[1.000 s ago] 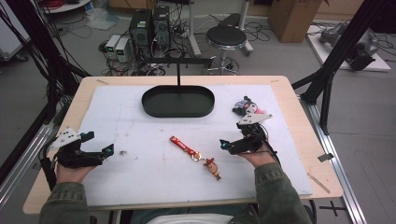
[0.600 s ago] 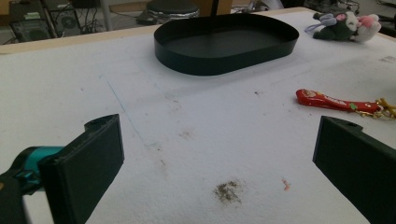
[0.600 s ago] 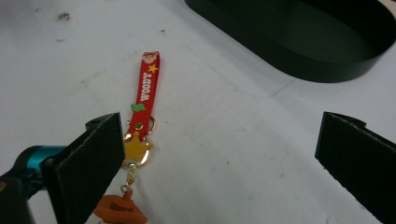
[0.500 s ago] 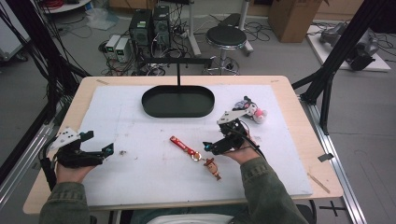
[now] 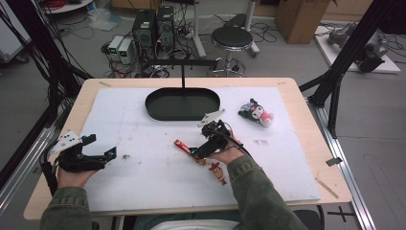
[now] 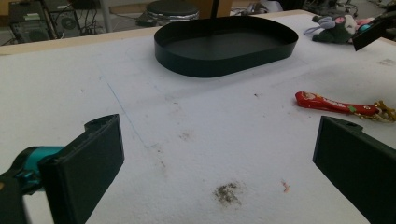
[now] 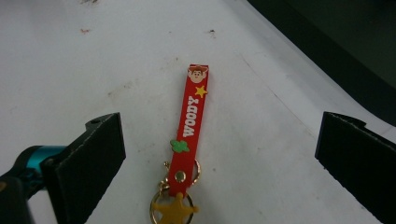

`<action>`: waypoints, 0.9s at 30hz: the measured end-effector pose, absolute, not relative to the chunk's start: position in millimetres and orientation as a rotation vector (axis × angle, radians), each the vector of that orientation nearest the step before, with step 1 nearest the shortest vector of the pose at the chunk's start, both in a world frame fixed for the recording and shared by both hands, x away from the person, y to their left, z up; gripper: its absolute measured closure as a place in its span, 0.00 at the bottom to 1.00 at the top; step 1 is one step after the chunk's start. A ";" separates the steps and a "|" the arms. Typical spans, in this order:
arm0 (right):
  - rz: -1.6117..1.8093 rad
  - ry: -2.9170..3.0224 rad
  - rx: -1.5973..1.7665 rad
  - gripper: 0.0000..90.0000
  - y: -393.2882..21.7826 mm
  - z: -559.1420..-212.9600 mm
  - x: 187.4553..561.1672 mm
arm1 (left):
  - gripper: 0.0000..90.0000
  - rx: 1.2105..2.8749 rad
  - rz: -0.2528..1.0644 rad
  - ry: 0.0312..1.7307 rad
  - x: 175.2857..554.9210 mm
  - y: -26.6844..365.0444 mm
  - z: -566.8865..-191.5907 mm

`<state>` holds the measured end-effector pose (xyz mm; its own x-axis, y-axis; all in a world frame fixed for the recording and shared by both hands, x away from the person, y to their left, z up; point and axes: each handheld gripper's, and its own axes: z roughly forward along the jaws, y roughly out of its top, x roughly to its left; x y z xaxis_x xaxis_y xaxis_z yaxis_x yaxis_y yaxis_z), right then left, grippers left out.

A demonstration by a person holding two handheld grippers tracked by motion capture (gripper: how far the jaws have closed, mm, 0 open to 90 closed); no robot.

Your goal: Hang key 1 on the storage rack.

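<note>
A red "WOODY" keychain strap (image 7: 190, 126) with a gold star ring lies flat on the white mat, and it reads as a small red strip (image 5: 183, 146) in the high view. My right gripper (image 5: 200, 151) hovers just over it, open, with the strap centred between the jaws. A small figure charm (image 5: 218, 171) lies just beyond the strap's ring end. My left gripper (image 5: 103, 155) rests open at the mat's left side, nothing between its jaws. From the left gripper view the strap (image 6: 334, 103) lies at the right.
A black oval tray (image 5: 182, 104) on a stand sits at the back middle of the mat (image 5: 143, 182). A plush toy (image 5: 256, 113) lies to the tray's right. A dirt smudge (image 6: 228, 192) marks the mat ahead of the left gripper.
My right gripper has moved left and forward from beside the plush toy to just over the red strap. The left gripper has stayed put.
</note>
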<state>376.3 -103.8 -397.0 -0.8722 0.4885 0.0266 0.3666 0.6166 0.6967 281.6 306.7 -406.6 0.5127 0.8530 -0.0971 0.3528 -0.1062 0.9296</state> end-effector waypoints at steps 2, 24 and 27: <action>1.083 2.682 0.700 0.01 -98.2 -398.6 377.5 | 0.03 1.692 0.587 1.032 282.0 306.6 -406.9; 0.871 2.866 0.685 0.14 -37.8 -427.8 394.6 | 0.03 1.694 0.563 1.031 284.0 306.9 -407.8; 0.844 2.911 0.729 0.27 -36.7 -428.6 395.5 | 0.03 1.693 0.561 1.031 284.0 306.6 -407.9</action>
